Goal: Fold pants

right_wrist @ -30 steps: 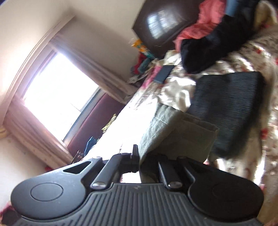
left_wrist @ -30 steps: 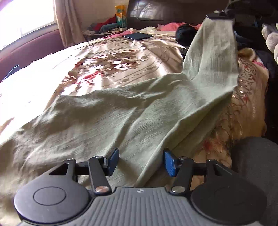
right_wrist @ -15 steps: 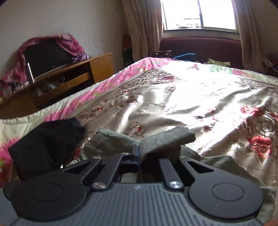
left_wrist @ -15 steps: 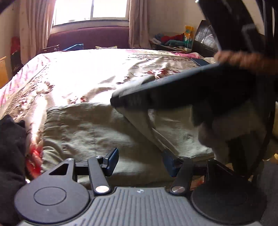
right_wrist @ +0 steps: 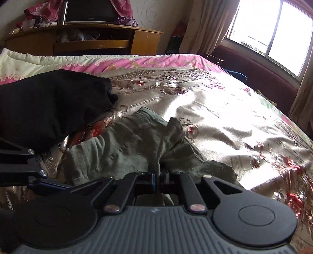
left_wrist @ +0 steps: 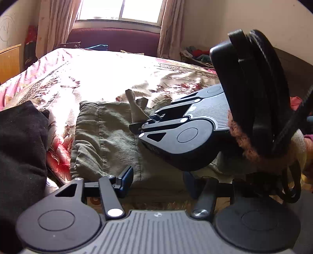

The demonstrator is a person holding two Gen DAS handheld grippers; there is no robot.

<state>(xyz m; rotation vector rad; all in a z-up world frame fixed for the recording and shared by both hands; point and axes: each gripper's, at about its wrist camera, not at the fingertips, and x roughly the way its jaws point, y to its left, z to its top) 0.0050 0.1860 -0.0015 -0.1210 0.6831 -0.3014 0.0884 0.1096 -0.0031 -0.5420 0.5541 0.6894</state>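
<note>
The olive green pants (left_wrist: 109, 136) lie folded over on the floral bedspread (left_wrist: 97, 74), waistband end toward the left. My right gripper (left_wrist: 135, 127) rests low on top of them, coming in from the right. Its jaws are opening, but a pinched ridge of pants fabric (right_wrist: 168, 134) still stands up between the pads of this gripper (right_wrist: 158, 175). At the near edge of the pants my left gripper (left_wrist: 158, 181) is open with nothing gripped. A hand in a fuzzy cuff (left_wrist: 254, 152) holds the right gripper.
A black garment (left_wrist: 19, 146) lies bunched on the bed just left of the pants, also the black garment (right_wrist: 49, 109). A wooden cabinet (right_wrist: 88, 43) stands beyond the bed's far side. A window with curtains (left_wrist: 121, 9) and a dark red bench lie behind.
The right gripper has swung across the bed with the pants leg, laying it over the rest of the pants, and has come down low. The left gripper has shifted and rolled to face the window.
</note>
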